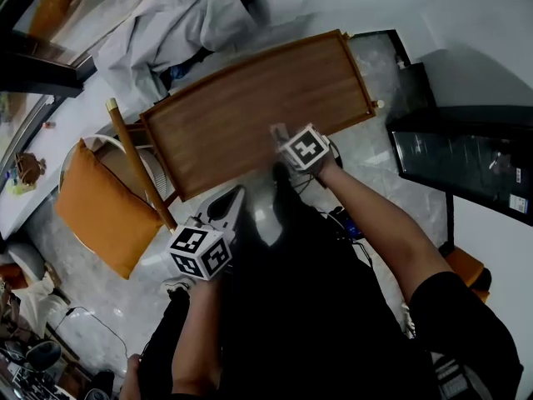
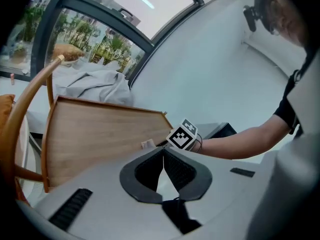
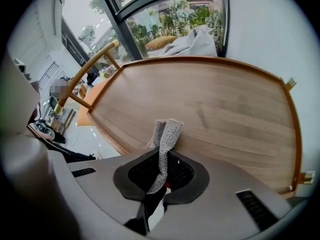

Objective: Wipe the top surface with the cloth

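Nearest, at 7 o'clock off the table, the left gripper [image 2: 163, 153] is clenched, jaw against jaw. The right gripper [image 3: 162, 154] pinches the grey cloth [image 3: 168, 130] over the rimmed wooden top's [image 3: 225, 109] 5 o'clock edge. Grey fabric [image 1: 175, 15] is heaped beyond, at 11 o'clock.

Marbled grey floor [image 1: 379, 61], orange-cushioned chair [image 1: 104, 211], white walls [image 2: 200, 59], large windows [image 3: 165, 14].

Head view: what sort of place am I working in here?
Probably a living or lounge room: a wooden table, a chair with an orange cushion, and tall windows looking onto greenery.
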Tool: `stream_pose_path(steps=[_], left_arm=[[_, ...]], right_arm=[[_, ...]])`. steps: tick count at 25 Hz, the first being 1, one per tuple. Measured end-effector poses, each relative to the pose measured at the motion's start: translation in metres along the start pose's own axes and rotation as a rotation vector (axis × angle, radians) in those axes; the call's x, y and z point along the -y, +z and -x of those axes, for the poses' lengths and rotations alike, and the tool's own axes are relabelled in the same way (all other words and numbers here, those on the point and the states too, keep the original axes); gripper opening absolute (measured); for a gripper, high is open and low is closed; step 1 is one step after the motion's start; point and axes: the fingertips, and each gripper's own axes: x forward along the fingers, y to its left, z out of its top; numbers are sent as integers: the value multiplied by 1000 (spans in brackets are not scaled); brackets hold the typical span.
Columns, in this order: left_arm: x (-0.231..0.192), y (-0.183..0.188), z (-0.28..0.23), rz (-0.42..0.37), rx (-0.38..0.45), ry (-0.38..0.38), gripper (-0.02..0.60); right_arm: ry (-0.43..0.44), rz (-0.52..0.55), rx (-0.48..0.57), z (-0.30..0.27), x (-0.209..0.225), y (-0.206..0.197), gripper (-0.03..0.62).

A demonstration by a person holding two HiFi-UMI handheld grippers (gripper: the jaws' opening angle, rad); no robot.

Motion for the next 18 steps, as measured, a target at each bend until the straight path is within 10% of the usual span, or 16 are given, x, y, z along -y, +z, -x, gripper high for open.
stream_pose_path(steps=[18], left_arm=[[46,7,-91,-22,-13,-2,14]], right_arm=[[-256,-159,52,87,215,-75,38]])
